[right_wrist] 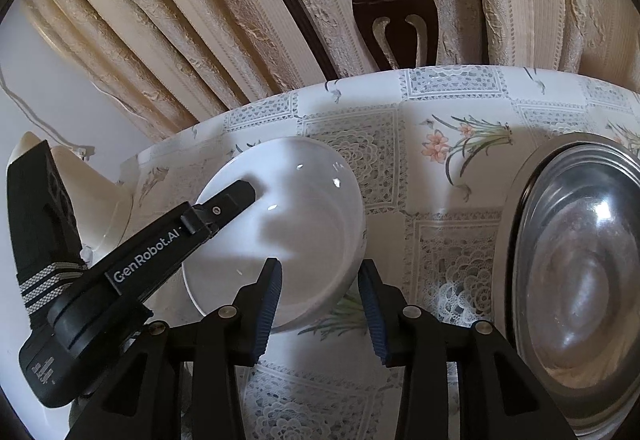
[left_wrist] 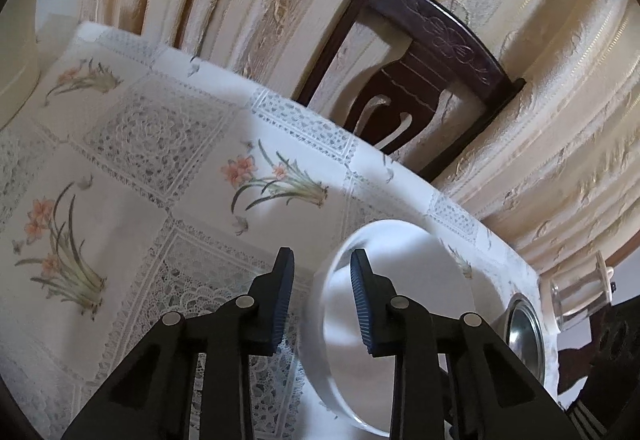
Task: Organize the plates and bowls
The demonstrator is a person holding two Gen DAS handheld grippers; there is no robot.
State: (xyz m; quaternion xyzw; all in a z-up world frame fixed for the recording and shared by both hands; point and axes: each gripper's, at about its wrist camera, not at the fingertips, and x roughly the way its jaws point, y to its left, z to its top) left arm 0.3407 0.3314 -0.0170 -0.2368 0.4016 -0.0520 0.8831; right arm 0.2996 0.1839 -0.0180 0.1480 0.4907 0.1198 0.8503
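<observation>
left hand-held gripper [left_wrist: 322, 304]: jaws apart, straddling near rim of white bowl [left_wrist: 404, 280], one finger inside, one outside; not clamped.
right hand-held gripper [right_wrist: 320, 314]: jaws apart, empty, just short of the bowl's near side.
white bowl: upright on tabletop [right_wrist: 452, 240], lace-and-flower cloth.
steel bowl [right_wrist: 580, 268]: on tabletop, right of white bowl, apart from it.
glass [left_wrist: 580, 294]: past steel bowl, at table edge.
chair [right_wrist: 384, 0]: behind tabletop, against curtain.
</observation>
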